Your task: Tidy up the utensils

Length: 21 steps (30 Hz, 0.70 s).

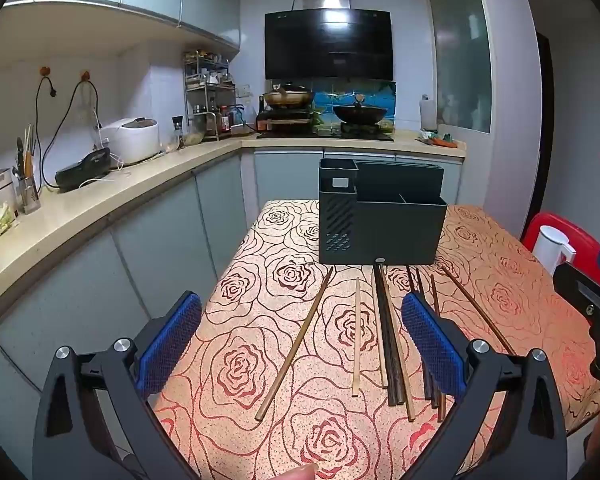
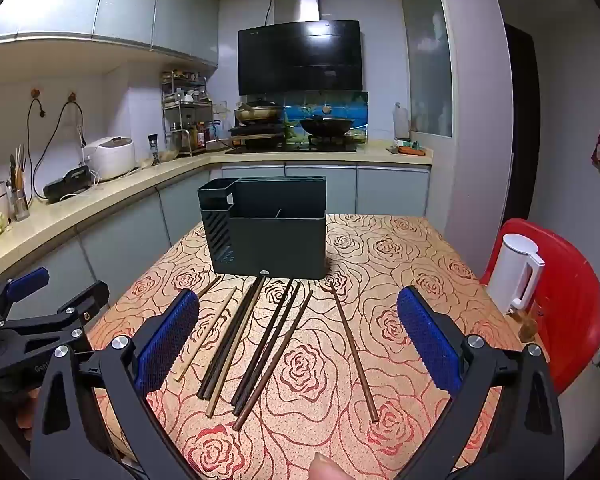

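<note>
The left gripper [image 1: 302,344] hovers over the near end of the table [image 1: 512,304], jaws spread as wide as they go and holding nothing; its blue pads [image 1: 172,344] flank 2 pale chopsticks [image 1: 356,336] and a dark bundle below. The right gripper [image 2: 298,340] hangs beside it, equally wide and empty, with most of the sticks between its pads in its own view.

The chopsticks lie loose on the rose-patterned cloth, roughly parallel, running from the near edge toward the dark utensil holder [image 2: 268,236], which stands at mid-table with its compartments open at the top. 1 brown stick [image 1: 296,344] lies apart toward the left edge and 1 [image 2: 354,356] apart toward the right; the middle ones touch or overlap.

Likely trouble: the sticks are thin, round and flat on cloth, so a closing pad could roll one away, or pinch 2 together and drop 1 on the lift. The leftmost stick is nearest an edge and could be nudged off. A white kettle [image 2: 516,276] on a red chair [image 2: 572,304] sits just beyond the right edge, in the path of a wide right-hand swing. The 2 grippers are close enough to collide if both go for the middle bundle.

Open cloth to the right of the holder gives spare room.
</note>
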Available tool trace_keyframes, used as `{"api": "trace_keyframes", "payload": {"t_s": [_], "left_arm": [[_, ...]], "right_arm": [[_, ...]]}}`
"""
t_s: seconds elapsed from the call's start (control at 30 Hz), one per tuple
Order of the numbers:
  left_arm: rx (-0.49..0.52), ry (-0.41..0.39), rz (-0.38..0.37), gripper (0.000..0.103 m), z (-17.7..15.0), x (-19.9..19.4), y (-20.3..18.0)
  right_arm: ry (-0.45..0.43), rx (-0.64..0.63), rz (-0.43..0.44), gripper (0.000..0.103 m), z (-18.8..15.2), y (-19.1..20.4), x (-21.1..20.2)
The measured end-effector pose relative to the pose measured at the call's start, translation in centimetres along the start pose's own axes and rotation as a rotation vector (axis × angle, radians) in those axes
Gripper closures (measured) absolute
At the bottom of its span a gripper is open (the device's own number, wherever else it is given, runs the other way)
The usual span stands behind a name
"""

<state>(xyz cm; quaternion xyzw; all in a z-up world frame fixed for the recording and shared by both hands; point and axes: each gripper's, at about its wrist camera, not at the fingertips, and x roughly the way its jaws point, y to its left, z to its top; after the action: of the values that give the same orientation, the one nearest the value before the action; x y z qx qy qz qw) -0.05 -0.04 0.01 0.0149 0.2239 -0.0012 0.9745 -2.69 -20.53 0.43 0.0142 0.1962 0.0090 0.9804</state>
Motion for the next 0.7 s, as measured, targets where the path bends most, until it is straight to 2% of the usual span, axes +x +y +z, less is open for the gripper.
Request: {"api": "trace_keyframes", "payload": {"t_s": [0.7], "left_arm": [[0.007,0.004,0.003,0.006,-0.07,0.08,-0.08]], "right_arm": [[0.002,-0.001,-0.008,0.007,-0.07,-0.16,0.23]]}}
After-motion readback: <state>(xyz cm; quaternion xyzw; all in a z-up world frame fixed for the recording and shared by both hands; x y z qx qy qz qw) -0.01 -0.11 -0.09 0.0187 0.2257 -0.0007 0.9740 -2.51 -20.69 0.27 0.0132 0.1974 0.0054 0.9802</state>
